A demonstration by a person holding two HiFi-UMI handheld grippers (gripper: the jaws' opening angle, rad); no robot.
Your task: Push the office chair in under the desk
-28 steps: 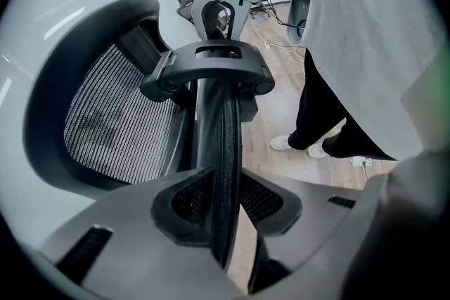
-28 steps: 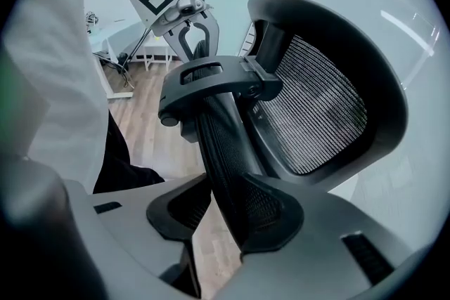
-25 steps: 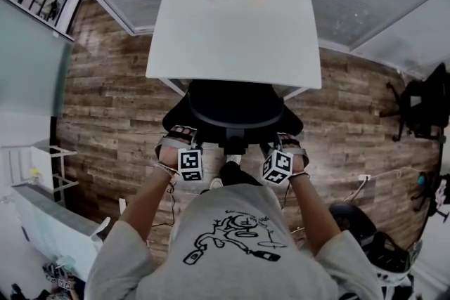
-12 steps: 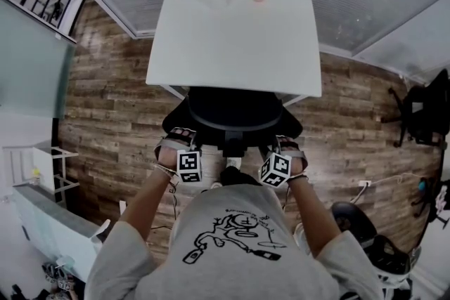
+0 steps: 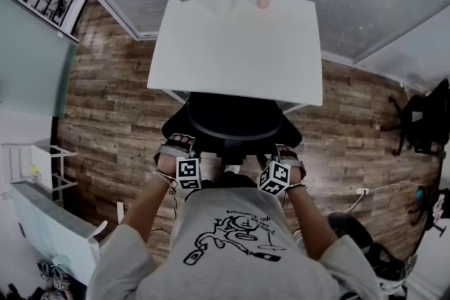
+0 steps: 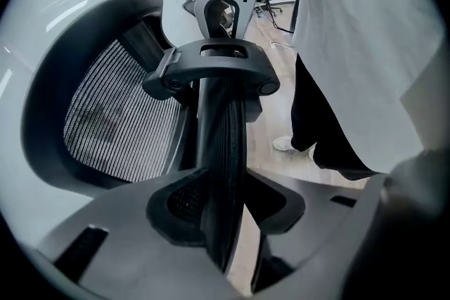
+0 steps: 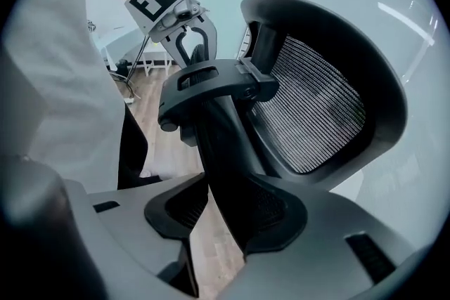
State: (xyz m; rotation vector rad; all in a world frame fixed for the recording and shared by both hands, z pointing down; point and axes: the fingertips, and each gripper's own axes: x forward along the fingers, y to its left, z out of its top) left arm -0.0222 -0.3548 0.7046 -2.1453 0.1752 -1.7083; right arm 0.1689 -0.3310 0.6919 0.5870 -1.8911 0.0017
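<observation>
Black mesh office chair (image 5: 234,116) part under desk (image 5: 239,38), loose in just-opening jaws, L hand-held gripper (image 6: 223,221), R hand-held gripper (image 7: 225,218)

Left claw (image 6: 228,206), right claw (image 7: 226,214) just opened — backrest rim (image 6: 221,123) between.

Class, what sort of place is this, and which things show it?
Probably an office: a white rectangular desk, a black mesh-backed office chair at it, and another black swivel chair further right.
</observation>
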